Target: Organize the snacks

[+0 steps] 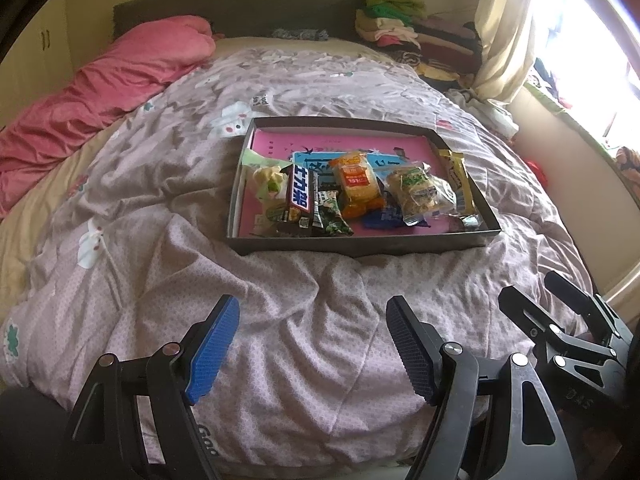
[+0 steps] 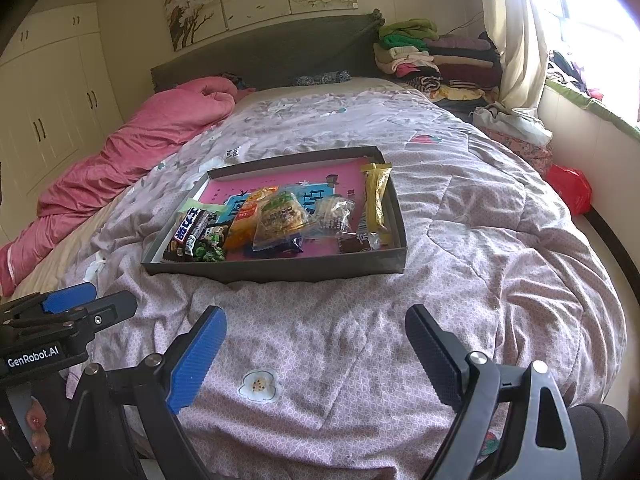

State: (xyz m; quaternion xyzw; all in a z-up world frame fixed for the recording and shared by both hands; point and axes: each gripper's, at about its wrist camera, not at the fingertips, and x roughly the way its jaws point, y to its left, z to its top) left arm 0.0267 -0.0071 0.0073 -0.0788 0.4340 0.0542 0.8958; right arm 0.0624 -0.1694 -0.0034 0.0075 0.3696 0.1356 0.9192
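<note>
a shallow dark tray [image 1: 360, 242] with a pink printed liner sits on the pale patterned quilt [image 1: 304, 340] near the middle of the bed, at twelve o'clock from both grippers. inside it lies a loose heap of wrapped snacks: a dark chocolate bar [image 1: 298, 200] at nine o'clock, an orange packet [image 1: 356, 184] in the centre, a clear cracker bag [image 1: 420, 192] at three o'clock, and a gold bar [image 1: 456, 176] leaning on the right wall. the left gripper [image 1: 312, 344] and right gripper [image 2: 316, 354] hover wide apart, holding nothing.
</note>
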